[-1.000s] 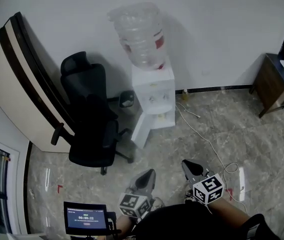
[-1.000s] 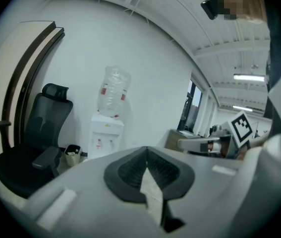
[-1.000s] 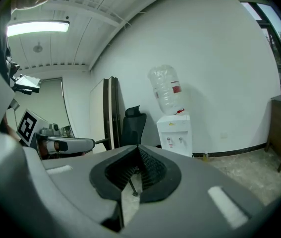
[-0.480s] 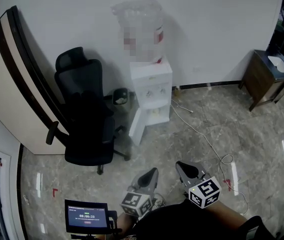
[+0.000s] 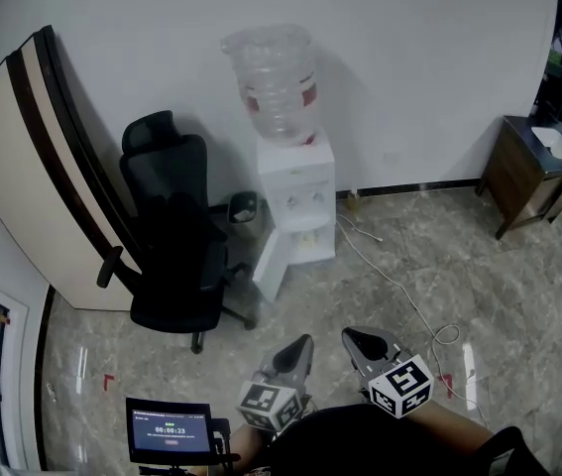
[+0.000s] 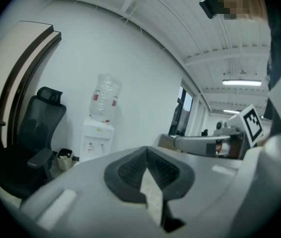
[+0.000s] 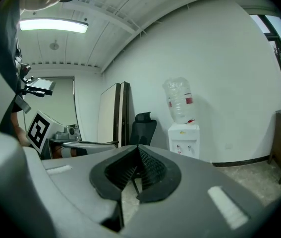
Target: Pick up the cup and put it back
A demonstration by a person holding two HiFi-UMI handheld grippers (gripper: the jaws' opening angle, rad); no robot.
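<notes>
The water dispenser (image 5: 298, 201) is white, its bottle (image 5: 279, 77) clear with a red label. The office chair (image 5: 176, 241) is black, the floor (image 5: 489, 286) marbled grey-beige, the side table (image 5: 518, 177) dark brown, the panel (image 5: 18, 181) cream with black edging.

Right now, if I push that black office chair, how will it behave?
Probably rolls easily: the office chair stands on a caster base on glossy floor. Pushed high on its tall back, it may swivel or tilt instead.

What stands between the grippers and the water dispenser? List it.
Nothing visible: bare floor lies between the left gripper, the right gripper and the water dispenser. The office chair stands left of that path; the white cable trails right of it. No cup can be made out.
</notes>
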